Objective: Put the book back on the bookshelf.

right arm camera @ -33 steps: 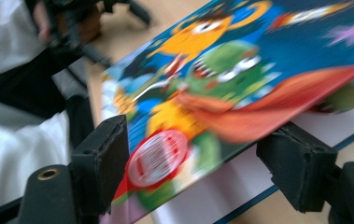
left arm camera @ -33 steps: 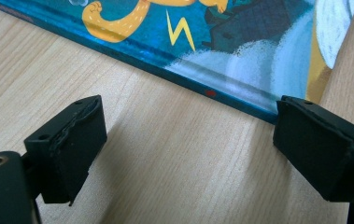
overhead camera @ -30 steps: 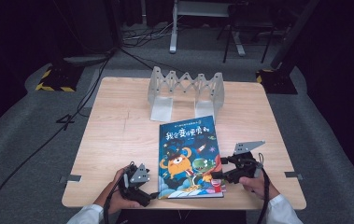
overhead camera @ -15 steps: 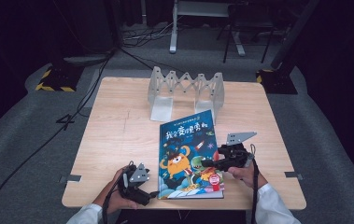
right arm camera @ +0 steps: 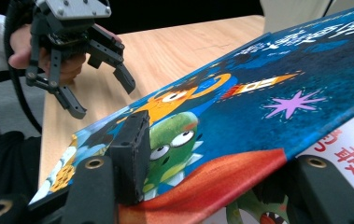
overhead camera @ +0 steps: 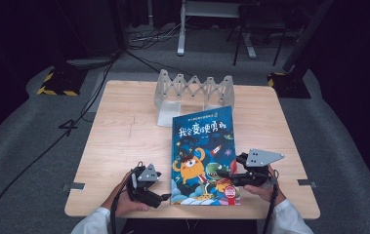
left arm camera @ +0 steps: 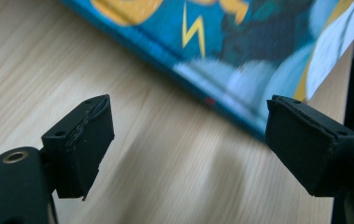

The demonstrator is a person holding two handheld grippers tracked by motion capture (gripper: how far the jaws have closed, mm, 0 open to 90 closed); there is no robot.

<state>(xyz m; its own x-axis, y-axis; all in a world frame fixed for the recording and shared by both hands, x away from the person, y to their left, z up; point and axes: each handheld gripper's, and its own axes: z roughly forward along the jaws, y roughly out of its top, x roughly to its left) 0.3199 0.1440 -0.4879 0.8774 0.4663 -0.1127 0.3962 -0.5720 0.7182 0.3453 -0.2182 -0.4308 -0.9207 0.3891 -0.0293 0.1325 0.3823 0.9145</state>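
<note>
A blue picture book (overhead camera: 202, 146) with cartoon monsters lies on the wooden table (overhead camera: 119, 136), its lower edge near the front. My right gripper (overhead camera: 225, 174) reaches in from the book's right edge. Its jaws have just been closing and now pinch the front cover (right arm camera: 268, 79), one pad (right arm camera: 132, 140) on top and the other jaw beneath. The cover is raised off the white first page (right arm camera: 347, 140). My left gripper (overhead camera: 165, 197) sits by the book's lower left corner (left arm camera: 240, 42). Its jaws (left arm camera: 188, 116) have closed a little but stand open over bare wood with nothing between them.
A white zigzag folding rack (overhead camera: 194, 90) stands at the back of the table, with a white sheet (overhead camera: 169, 117) lying in front of it. The table's front edge runs just under both hands. Dark floor and cables surround the table.
My right gripper has slid inward over the book's right edge, closed on the cover and risen slightly with it. The left hand has stayed in place.
</note>
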